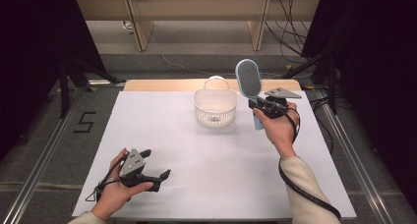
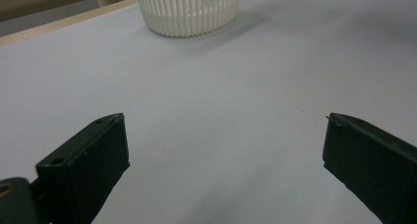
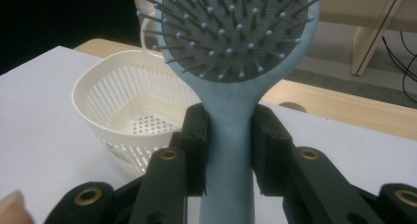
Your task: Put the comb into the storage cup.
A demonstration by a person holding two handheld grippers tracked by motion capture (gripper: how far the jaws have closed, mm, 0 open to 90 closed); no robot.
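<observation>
A light blue hairbrush [image 1: 248, 81] [image 3: 231, 62] stands upright, held by its handle in my right gripper [image 1: 259, 105] [image 3: 228, 150], whose jaws are shut on the handle just below the bristled head. It hangs above the table just right of a white slotted basket [image 1: 215, 106] [image 3: 123, 111], which looks empty inside. My left gripper [image 1: 155, 167] [image 2: 223, 150] rests low over the near left of the white table [image 1: 206, 160], jaws wide open with nothing between them, facing the basket [image 2: 187, 10].
The white sheet covers most of the table, with a wooden strip [image 1: 162, 85] along its far edge. Beyond the table stand wooden furniture legs [image 1: 140, 27] and loose cables [image 1: 290, 42] on the floor. A cable [image 1: 305, 194] trails from my right gripper.
</observation>
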